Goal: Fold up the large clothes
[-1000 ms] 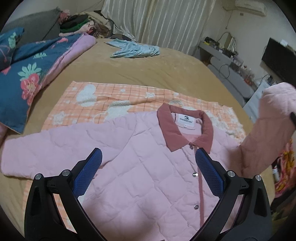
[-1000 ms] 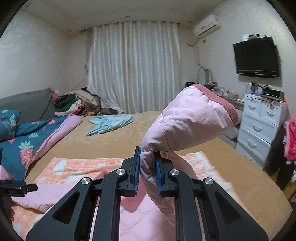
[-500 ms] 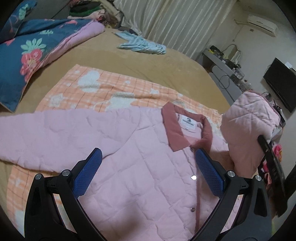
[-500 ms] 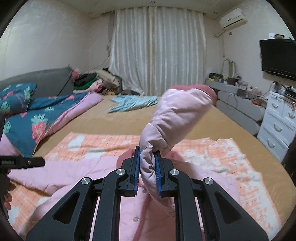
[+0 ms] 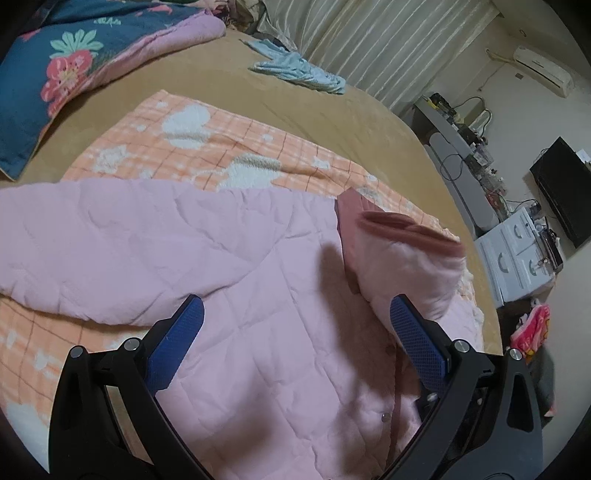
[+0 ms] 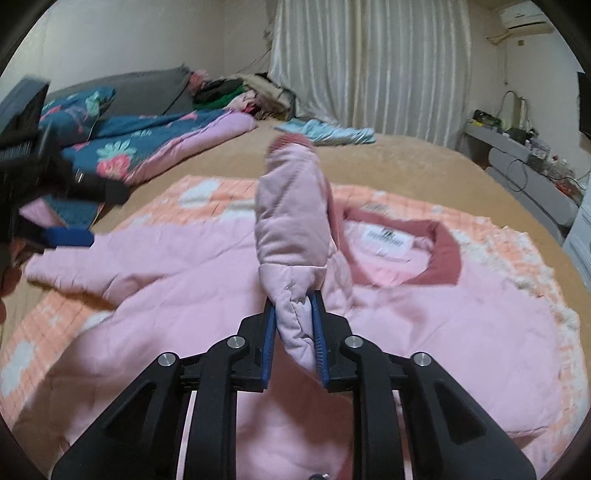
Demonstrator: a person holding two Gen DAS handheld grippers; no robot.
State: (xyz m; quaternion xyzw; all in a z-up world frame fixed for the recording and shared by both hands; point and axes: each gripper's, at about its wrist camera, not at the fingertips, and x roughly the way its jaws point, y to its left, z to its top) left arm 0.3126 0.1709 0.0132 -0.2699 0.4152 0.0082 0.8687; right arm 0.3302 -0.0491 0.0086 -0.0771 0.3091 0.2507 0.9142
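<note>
Lowered onto quilted pink jacket (image 6: 424,325), padded sleeve (image 6: 291,236) leaves opening right hand-held gripper (image 6: 294,302).

**What the views hide**

The jacket (image 5: 280,332)'s hem runs off the bottom edge in both views; its raised sleeve (image 6: 291,221) covers part of the collar (image 6: 443,254); the collar label's print is too small to read; the left gripper (image 6: 70,236) is blurred, cut by the frame edge.

I see a tan-covered bed (image 6: 424,162) filling the room, pale curtains (image 6: 369,62) behind it, a white drawer chest (image 5: 517,254) beside a dark television (image 5: 565,192), and an air conditioner (image 6: 524,16) up high.
</note>
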